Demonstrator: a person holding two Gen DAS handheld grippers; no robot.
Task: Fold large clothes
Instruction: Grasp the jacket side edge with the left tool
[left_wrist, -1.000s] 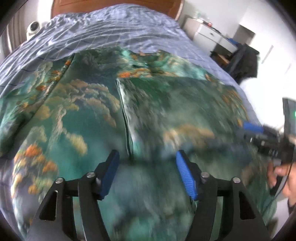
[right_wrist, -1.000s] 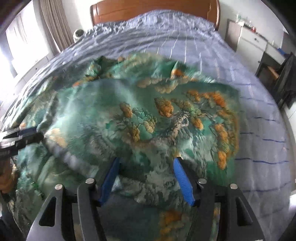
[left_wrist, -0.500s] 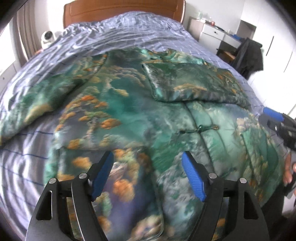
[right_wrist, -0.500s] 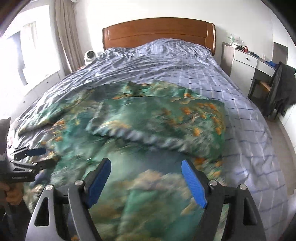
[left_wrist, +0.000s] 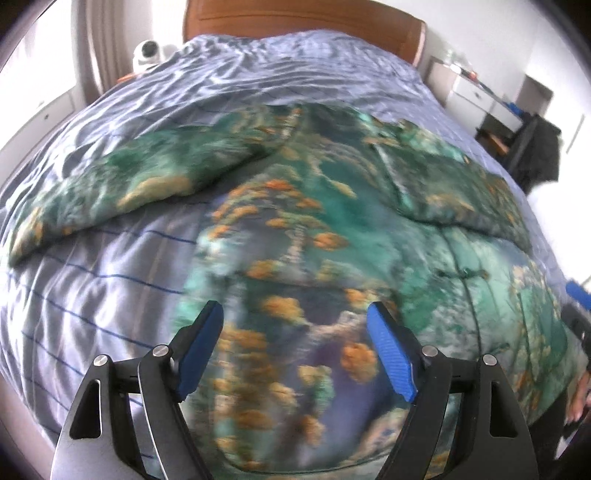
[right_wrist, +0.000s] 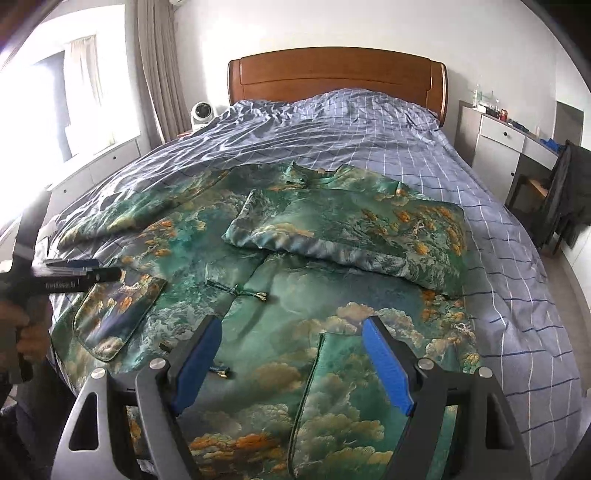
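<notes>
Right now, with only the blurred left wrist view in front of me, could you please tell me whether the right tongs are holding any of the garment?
Observer: No, the right tongs hang open over the green robe and are not pinching any cloth.
Operator: Thank you. Is the front hem lying flat?
Observer: Not quite. One lower corner, on the left of the right wrist view, lies turned over onto the robe.
Operator: And the front closure?
Observer: A knotted clasp bridges the front opening at mid-body, and a second one lies nearer the hem.
</notes>
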